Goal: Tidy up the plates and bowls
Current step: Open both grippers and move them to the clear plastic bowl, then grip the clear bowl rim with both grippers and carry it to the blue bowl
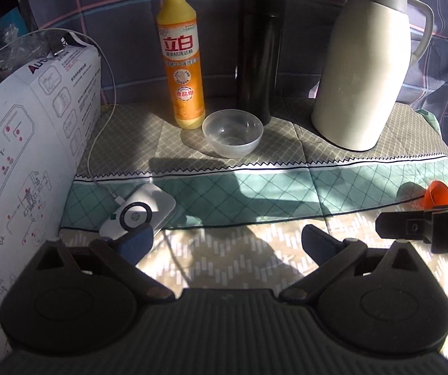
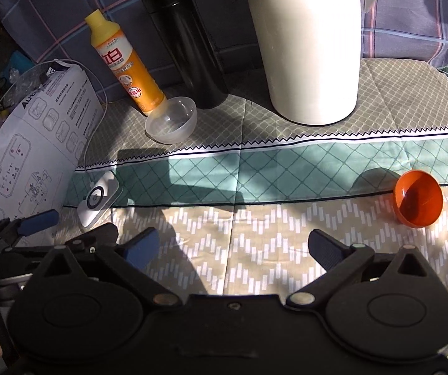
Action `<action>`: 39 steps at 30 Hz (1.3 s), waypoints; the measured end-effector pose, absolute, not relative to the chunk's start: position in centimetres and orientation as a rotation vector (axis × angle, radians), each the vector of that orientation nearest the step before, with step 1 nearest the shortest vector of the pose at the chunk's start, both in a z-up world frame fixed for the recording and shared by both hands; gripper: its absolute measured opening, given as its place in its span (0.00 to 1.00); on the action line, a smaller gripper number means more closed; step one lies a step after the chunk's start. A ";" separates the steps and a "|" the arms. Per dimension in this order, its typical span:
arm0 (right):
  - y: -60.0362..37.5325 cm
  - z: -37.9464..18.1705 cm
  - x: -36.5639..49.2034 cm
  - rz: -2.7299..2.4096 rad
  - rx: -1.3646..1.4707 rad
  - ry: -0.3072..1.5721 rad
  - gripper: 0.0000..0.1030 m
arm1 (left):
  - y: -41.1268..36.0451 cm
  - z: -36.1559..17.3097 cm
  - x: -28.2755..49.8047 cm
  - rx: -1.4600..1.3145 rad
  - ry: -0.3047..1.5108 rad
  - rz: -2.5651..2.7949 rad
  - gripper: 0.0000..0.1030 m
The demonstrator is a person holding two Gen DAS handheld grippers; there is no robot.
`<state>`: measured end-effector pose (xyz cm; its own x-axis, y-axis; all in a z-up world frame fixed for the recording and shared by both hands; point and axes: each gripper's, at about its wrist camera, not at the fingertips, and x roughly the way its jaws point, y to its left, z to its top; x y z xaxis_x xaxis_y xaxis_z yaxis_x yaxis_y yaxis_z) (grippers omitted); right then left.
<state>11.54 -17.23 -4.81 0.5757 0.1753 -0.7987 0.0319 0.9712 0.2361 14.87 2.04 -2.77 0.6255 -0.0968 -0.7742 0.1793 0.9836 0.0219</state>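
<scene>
A clear plastic bowl (image 1: 232, 132) stands upright on the cloth in front of the yellow bottle and black flask; it also shows in the right wrist view (image 2: 171, 120). A small orange bowl (image 2: 418, 197) lies tilted on its side at the right; its edge shows in the left wrist view (image 1: 438, 194). My left gripper (image 1: 227, 242) is open and empty, low over the cloth, short of the clear bowl. My right gripper (image 2: 233, 245) is open and empty, left of and nearer than the orange bowl. The left gripper's fingers (image 2: 39, 220) show at the right wrist view's left edge.
A yellow detergent bottle (image 1: 181, 59), a black flask (image 1: 259, 53) and a white thermos jug (image 1: 367, 65) stand at the back. A white charger with cable (image 1: 138, 212) lies at left beside a printed cardboard box (image 1: 27, 143). The patterned tablecloth (image 1: 255, 193) covers the table.
</scene>
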 end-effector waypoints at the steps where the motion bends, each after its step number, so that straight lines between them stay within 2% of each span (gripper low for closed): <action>1: -16.9 -4.7 12.5 0.086 0.237 0.951 1.00 | 2.4 -2.7 16.0 0.099 0.871 -0.142 1.00; 4: -16.2 -4.4 15.7 0.077 0.263 0.933 0.99 | 2.8 -2.7 18.8 0.101 0.852 -0.110 1.00; 7: -15.7 -4.4 18.9 0.071 0.302 0.927 0.91 | 3.1 -3.2 21.4 0.095 0.859 -0.093 1.00; 14: -14.4 -5.8 25.5 0.097 0.339 0.907 0.61 | 3.6 -5.6 27.8 0.060 0.890 -0.050 1.00; 22: -12.9 -9.6 31.4 0.091 0.323 0.940 0.36 | 3.2 -8.2 32.1 0.039 0.933 -0.041 0.85; 25: -12.6 -10.8 32.7 0.095 0.329 0.953 0.27 | 2.6 -9.2 33.0 0.042 0.950 -0.053 0.70; 26: -12.5 -11.2 33.0 0.098 0.326 0.957 0.23 | 2.5 -9.5 33.1 0.040 0.957 -0.058 0.62; 28: -12.1 -11.8 33.4 0.110 0.324 0.963 0.13 | 2.1 -10.2 33.4 0.038 0.978 -0.075 0.46; 30: -11.6 -12.3 33.5 0.136 0.321 0.973 0.04 | 1.8 -10.7 33.4 0.027 1.003 -0.095 0.18; 33: -11.0 -12.6 33.2 0.146 0.299 0.973 0.03 | 1.4 -11.1 33.0 0.054 1.011 -0.088 0.13; 39: -11.2 -12.2 31.1 0.137 0.247 0.978 0.03 | 1.0 -10.6 30.6 0.034 1.039 -0.131 0.13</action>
<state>31.07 -11.17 -12.19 0.5528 0.2253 -0.8023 -0.0038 0.9634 0.2679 30.60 0.97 -10.60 0.4997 -0.0923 -0.8613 0.1249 0.9916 -0.0338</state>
